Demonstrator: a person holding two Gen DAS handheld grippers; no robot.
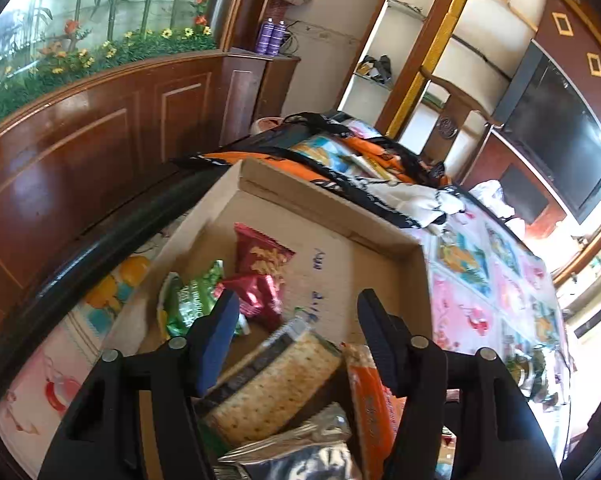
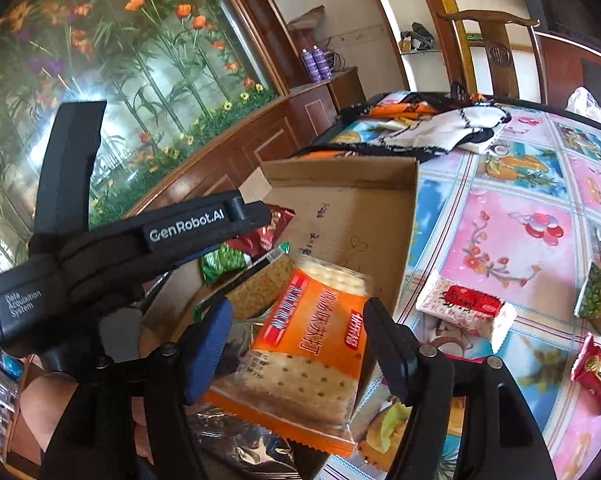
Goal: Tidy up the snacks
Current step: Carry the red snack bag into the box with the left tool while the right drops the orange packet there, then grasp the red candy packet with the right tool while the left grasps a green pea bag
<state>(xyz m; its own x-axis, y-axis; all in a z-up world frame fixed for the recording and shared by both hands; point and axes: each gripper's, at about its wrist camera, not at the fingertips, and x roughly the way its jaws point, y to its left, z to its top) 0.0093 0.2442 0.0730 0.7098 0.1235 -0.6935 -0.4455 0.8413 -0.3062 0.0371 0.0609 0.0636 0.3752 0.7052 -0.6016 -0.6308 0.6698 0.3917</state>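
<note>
Left tool (image 1: 296, 332), right tool (image 2: 300, 336): angled down over cardboard box (image 2: 380, 216) on table (image 2: 500, 216), jaws parted, gripping nothing; orange cracker packet (image 2: 300, 364) lying loose between right pads

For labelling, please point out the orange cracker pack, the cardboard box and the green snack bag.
orange cracker pack (image 2: 312, 320): right wrist view, orange label.
cardboard box (image 1: 324, 200): left wrist view, far wall.
green snack bag (image 1: 190, 300): left wrist view, front face.
</note>
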